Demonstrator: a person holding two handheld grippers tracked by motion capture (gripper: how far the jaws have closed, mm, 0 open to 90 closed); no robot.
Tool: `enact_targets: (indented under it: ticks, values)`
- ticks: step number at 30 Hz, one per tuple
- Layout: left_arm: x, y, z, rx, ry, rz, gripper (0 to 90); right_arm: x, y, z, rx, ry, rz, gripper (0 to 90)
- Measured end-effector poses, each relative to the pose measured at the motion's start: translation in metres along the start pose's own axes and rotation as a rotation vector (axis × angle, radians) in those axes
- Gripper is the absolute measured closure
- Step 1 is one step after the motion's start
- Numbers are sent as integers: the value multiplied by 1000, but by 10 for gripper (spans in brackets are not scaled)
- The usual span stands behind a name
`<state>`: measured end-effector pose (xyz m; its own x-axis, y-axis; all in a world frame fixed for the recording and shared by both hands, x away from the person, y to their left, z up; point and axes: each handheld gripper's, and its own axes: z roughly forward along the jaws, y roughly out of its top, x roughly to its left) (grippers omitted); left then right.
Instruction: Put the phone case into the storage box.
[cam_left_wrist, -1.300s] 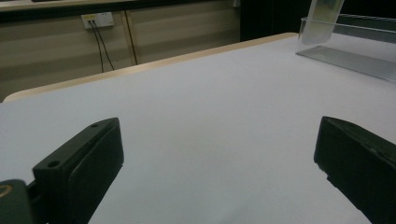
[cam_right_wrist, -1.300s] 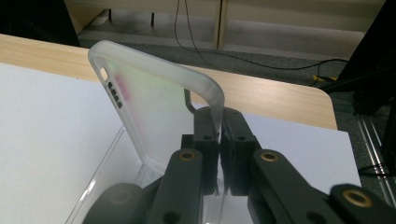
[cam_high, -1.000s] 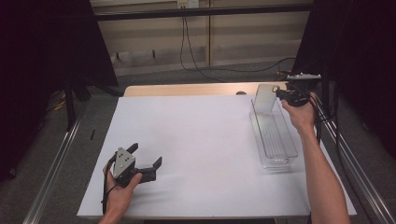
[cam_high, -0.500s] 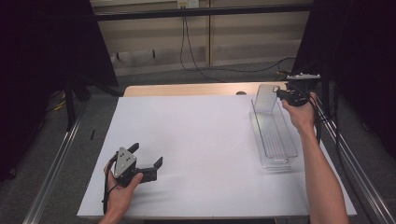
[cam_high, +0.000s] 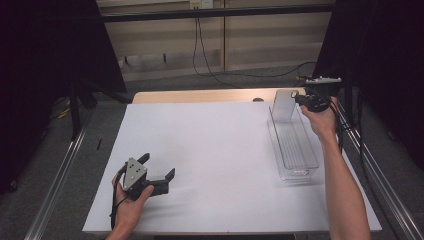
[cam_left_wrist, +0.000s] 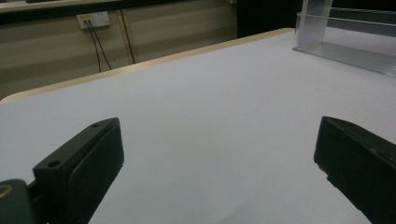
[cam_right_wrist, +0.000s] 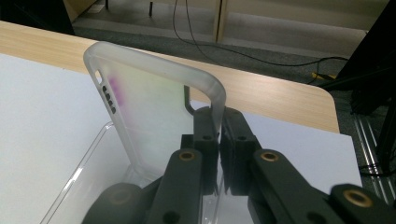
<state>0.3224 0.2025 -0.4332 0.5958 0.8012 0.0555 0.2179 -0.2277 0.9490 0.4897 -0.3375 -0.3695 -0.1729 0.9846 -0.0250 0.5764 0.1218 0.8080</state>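
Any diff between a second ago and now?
No visible change. The right gripper stays shut on the edge of the clear phone case, which stands upright at the far end of the clear tray. The left gripper stays open, low over the white table sheet near the front left, holding nothing.

Grey floor (cam_high: 165, 85), beige panelled wall (cam_high: 260, 35) — black curtains (cam_high: 45, 60), dangling cables (cam_high: 202, 47)
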Motion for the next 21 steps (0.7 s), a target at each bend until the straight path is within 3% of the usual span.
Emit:
enact_targets:
  ticks: [16,21]
  values:
    - [0,0,1,2,0,0,16,3,5,5,6,-8,-35,850]
    - [-1,-1,1,4,-3,-5,17,1,5,5,9,-2,-17,848]
